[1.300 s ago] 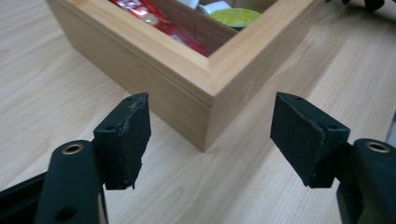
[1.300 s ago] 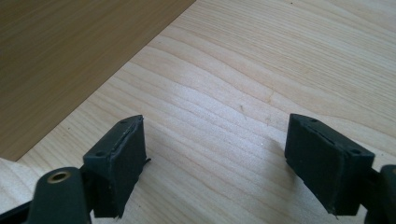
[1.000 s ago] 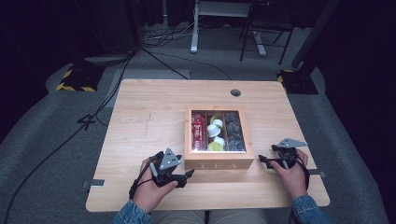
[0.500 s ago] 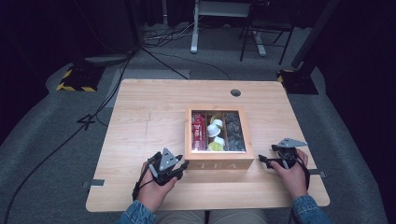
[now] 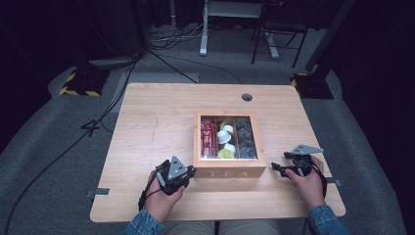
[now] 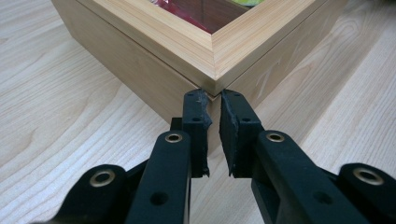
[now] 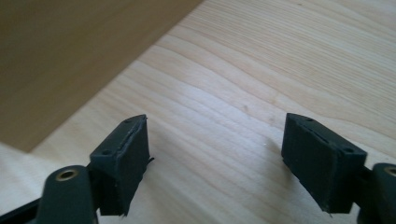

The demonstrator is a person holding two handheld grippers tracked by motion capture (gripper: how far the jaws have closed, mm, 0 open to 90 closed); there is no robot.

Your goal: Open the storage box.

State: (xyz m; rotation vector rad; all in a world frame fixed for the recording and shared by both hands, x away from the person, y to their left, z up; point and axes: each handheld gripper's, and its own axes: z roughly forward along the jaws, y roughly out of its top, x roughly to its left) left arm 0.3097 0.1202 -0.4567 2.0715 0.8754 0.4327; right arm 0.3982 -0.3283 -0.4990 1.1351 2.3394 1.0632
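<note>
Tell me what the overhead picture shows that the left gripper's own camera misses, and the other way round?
High view alone: the whole table, the tea box's compartments with a red packet and white pods, the word TEA on its front, and the right gripper, apart from the box on its right.

Left gripper view alone: the jaws have just been closing and now stand nearly together at the box's near corner, a narrow gap between the pads.

Shared: the wooden tea box and the left gripper at its corner.

Pale wood tea box with white "TEA" lettering, red packets, white and yellow-green cups, dark grey sachets inside. Light wood-grain table. Black grippers, grey top plates. Blue denim sleeves. Grey floor, yellow-black striped stand base.
</note>
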